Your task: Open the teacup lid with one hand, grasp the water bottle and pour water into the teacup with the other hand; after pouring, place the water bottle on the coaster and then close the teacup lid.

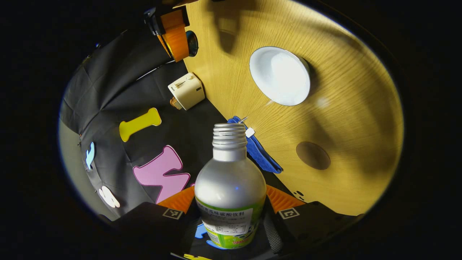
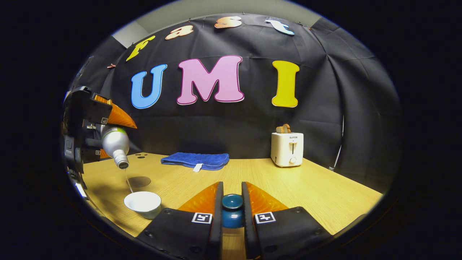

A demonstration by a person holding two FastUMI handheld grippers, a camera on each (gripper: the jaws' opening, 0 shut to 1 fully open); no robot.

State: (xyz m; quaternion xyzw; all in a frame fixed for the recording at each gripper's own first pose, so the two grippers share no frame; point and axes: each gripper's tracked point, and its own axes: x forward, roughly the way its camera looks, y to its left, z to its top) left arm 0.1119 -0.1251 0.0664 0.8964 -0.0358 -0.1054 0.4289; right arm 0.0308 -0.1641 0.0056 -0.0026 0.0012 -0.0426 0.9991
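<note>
My left gripper is shut on a silver water bottle with a green label and no cap. In the right gripper view the left gripper holds the bottle tilted neck-down, and a thin stream of water falls into the white teacup. The open teacup stands on the wooden table, with a round brown coaster lying bare nearby. My right gripper is shut on the dark blue teacup lid, held above the table and away from the cup.
A folded blue towel lies at the back of the table against the black wall. A white toaster stands at the back right. The coaster lies just behind the cup.
</note>
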